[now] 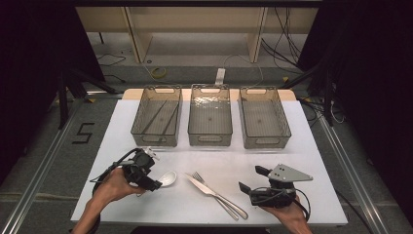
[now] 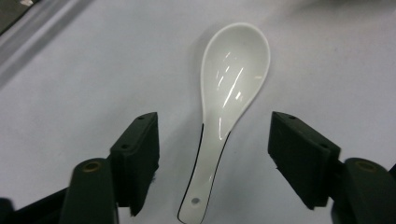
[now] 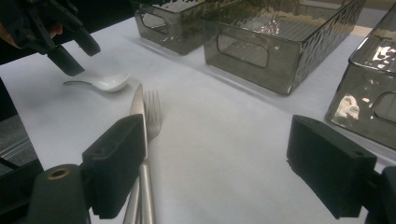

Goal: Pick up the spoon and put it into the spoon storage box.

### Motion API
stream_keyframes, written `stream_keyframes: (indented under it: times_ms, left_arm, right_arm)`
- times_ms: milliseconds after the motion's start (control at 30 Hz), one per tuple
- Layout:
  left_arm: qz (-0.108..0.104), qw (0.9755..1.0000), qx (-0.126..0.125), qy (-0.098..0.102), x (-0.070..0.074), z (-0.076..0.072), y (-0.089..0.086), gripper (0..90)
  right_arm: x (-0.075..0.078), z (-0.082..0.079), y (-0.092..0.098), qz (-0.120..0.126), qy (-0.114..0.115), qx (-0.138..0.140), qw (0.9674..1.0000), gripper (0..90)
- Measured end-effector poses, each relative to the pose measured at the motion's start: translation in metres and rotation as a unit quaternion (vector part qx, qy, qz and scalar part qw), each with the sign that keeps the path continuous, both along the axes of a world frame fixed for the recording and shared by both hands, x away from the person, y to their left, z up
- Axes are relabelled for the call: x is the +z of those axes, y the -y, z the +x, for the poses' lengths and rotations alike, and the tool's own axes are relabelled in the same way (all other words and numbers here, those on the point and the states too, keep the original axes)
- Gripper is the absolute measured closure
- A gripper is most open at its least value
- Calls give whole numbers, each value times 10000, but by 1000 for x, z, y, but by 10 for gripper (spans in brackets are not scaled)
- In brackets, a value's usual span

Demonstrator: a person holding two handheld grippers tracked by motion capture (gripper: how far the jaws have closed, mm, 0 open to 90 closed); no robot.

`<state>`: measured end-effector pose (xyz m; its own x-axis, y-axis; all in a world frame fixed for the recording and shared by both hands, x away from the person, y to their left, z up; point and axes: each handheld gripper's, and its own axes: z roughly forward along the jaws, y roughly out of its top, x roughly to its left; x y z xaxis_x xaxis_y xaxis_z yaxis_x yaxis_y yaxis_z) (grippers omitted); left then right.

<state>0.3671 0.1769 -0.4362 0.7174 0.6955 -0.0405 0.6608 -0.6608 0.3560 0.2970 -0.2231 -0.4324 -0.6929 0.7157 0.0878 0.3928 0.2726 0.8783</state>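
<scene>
While the left tool (image 1: pixel 157 184) hung low over the near-left part of the white worktop (image 1: pixel 302 146), its two black jaws stood released on either side of the glossy white ceramic soup spoon (image 2: pixel 224 112), and neither pad touched it. That spoon lay flat on the worktop, bowl up; in the left gripper view its handle ran down between the jaws, with clear white surface showing on both sides of it. In the high view the spoon's bowl peeked out just beside the tool's tip, a little left of the worktop's middle and nearer the front edge than the back.

Over on the near-right side, the right tool (image 1: pixel 249 179) was held low above the worktop in the person's right hand (image 1: pixel 287 214), jaws wide apart and gripping nothing. Its own view looked between the two black pads across bare worktop.

Between the two tools, a long silver metal table knife (image 1: pixel 204 189) and a silver metal fork (image 1: pixel 214 194) lay side by side, touching or nearly so, angled from the middle of the worktop toward the front edge. They sat just to the right of the spoon.

Along the back edge stood three smoky transparent plastic bins in a row. The left bin (image 1: pixel 157 116) held a pair of thin dark sticks lying lengthwise. Beside it were the middle bin (image 1: pixel 210 116) and the right bin (image 1: pixel 265 117), each near its neighbour but apart.
</scene>
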Motion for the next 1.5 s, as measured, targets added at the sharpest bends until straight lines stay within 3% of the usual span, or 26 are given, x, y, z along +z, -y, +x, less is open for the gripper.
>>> stream_keyframes:
  times_ms: [200, 400, 867, 1200, 1500]
  left_arm:
    - [334, 9993, -111, -97, -11, -1, 1, 445]
    - [395, 9990, -88, -201, -19, 0, -2, 516]
    - [438, 9981, -256, -338, -26, 1, -1, 646]
    - [472, 9975, -456, -249, -26, 0, 1, 740]
    - [218, 9988, -393, -170, -22, 1, -1, 749]
  right_arm:
    - [-1, 0, 0, -26, 9, -15, 10000, 204]
    - [-1, 0, -2, -63, 16, 14, 10000, 204]
    - [-1, 0, -1, -57, 28, -26, 10000, 209]
    - [-2, 0, -2, -80, 7, 16, 10000, 211]
    - [-2, 0, -2, -116, 5, 21, 9999, 214]
